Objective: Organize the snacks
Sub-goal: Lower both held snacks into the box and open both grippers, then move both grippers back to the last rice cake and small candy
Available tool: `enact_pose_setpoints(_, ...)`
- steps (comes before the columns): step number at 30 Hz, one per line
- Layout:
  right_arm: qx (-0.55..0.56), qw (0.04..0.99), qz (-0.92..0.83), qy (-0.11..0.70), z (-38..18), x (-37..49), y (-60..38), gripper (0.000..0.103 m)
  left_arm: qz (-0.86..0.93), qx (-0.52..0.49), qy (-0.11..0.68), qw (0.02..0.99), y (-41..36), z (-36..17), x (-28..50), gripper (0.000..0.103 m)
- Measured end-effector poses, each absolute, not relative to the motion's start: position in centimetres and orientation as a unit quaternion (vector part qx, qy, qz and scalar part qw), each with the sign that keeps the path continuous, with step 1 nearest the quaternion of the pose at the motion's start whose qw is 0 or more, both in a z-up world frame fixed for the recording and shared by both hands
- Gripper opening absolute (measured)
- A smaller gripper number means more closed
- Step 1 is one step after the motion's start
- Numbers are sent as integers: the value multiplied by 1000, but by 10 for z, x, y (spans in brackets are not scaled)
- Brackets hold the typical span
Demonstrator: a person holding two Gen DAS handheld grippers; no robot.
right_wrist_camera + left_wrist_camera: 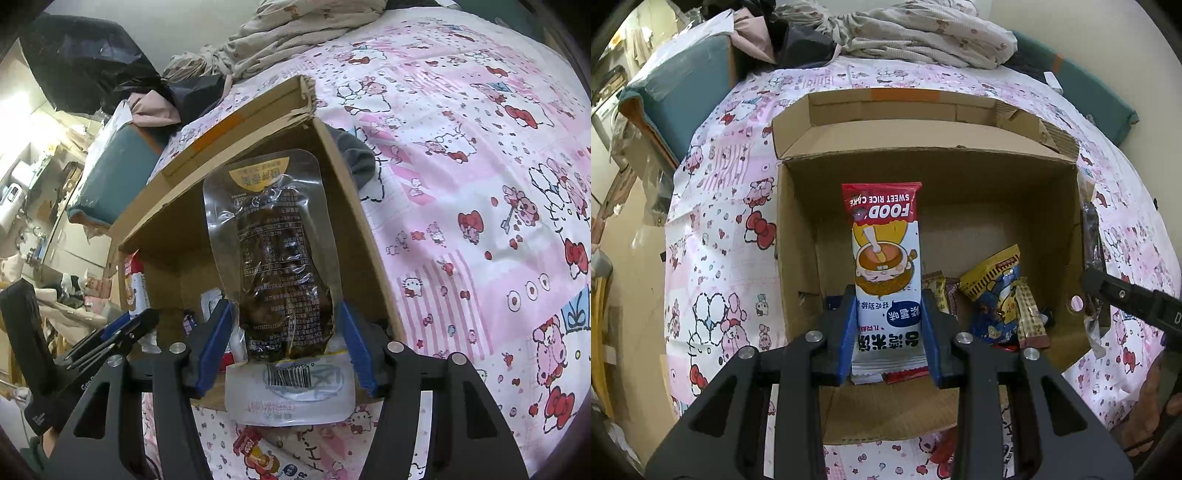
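Both grippers hang over the open box [960,184] on the bedsheet [720,221], left gripper [889,332] clamping a rice cake pack [884,258], right gripper [286,347] seemingly loose around a clear pouch [273,240], above loose snacks [997,295] inside.

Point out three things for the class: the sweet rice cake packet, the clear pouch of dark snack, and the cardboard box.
sweet rice cake packet [884,254], left wrist view, on its cartoon picture.
clear pouch [279,266], right wrist view, on its printed middle.
cardboard box [979,206], left wrist view, on its far inner wall.
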State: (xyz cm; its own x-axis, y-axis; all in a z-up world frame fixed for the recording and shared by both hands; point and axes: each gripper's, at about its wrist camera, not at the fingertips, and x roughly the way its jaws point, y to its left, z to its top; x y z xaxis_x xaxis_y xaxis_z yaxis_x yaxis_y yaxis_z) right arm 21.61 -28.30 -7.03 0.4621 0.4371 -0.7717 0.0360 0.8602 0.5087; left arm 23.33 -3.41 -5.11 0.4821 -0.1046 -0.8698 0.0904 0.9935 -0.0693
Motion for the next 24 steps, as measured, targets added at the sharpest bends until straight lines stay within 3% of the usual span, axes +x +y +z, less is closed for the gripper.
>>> enact_pose_setpoints(7, 247, 825, 120, 494, -69, 217, -284, 66, -56, -17, 509, 859, -32, -51, 236, 29)
enact_pose_setpoints(9, 255, 821, 122, 496, -69, 218, -286, 67, -59, -18, 514, 856, -34, -52, 235, 37)
enact_pose_setpoints(11, 260, 819, 120, 497, -71, 218, -287, 70, -62, -18, 513, 856, -35, -51, 234, 65)
enact_pose_setpoints(14, 263, 817, 122, 498, -70, 218, -287, 70, -63, -21, 500, 864, -35, -45, 230, 89)
enact_pose_setpoints(24, 247, 826, 131, 489, -59, 209, -280, 77, -59, -26, 492, 868, -28, -37, 219, 89)
